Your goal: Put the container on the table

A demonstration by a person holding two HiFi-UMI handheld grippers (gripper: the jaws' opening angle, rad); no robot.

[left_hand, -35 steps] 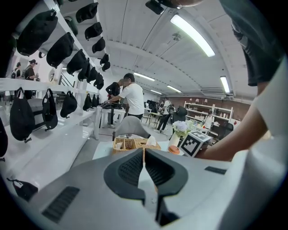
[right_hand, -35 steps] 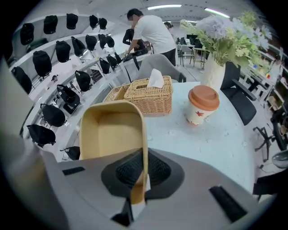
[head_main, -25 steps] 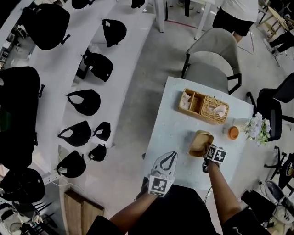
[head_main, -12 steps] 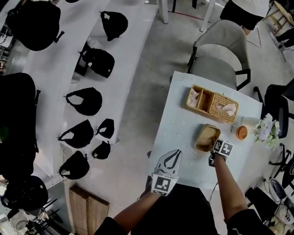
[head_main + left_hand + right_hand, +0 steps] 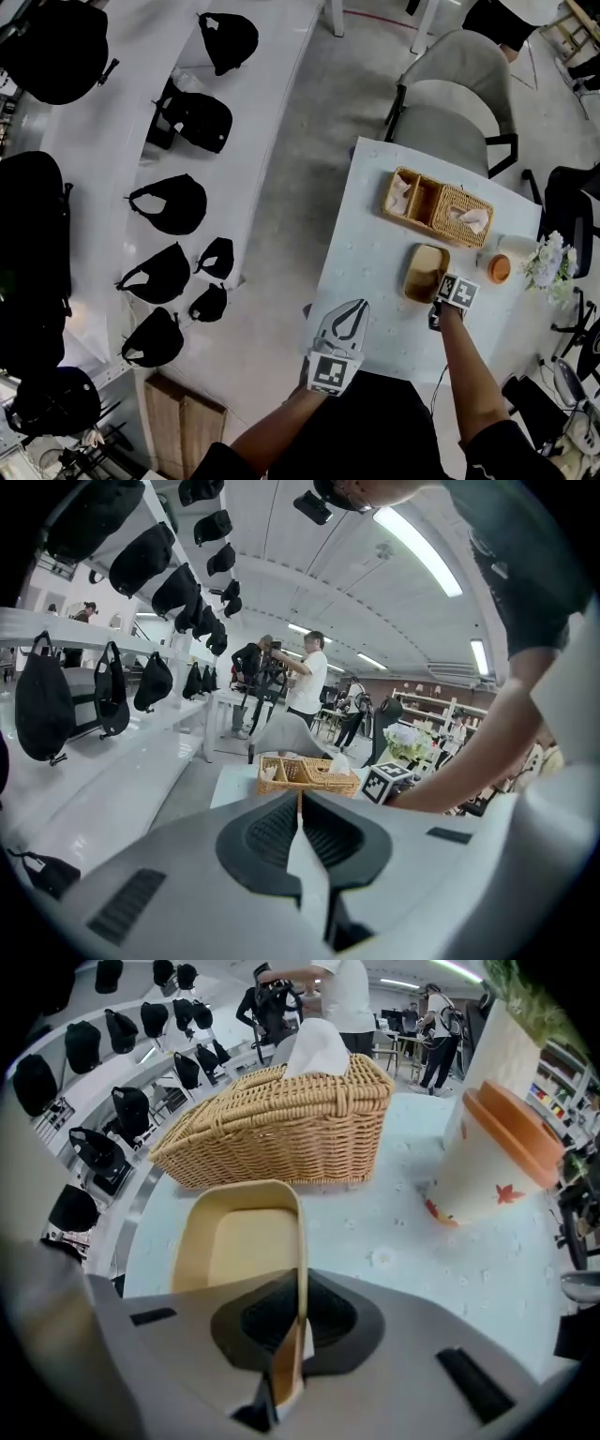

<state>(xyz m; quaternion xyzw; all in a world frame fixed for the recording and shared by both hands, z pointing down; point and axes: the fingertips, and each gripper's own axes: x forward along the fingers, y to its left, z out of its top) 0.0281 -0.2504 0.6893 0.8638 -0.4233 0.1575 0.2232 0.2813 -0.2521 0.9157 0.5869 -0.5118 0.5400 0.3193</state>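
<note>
Right gripper (image 5: 299, 1309): fingers (image 5: 339, 1321) pinched shut on 1 side wall of the tan container (image 5: 242, 1246). The wall runs edge-on between the pads, and the tray body extends ahead and to the left.

The container sits low over the pale worktop (image 5: 394, 1241), just in front of the wicker basket (image 5: 281, 1119), with a paper cup (image 5: 487, 1157) off to its right. I cannot tell whether its base touches.

My judgement: this is the set-down step. Next I need to settle it flat, then open the fingers and back off without tipping it.

Left gripper (image 5: 300, 810): fingers together on nothing, over the near worktop edge.
</note>
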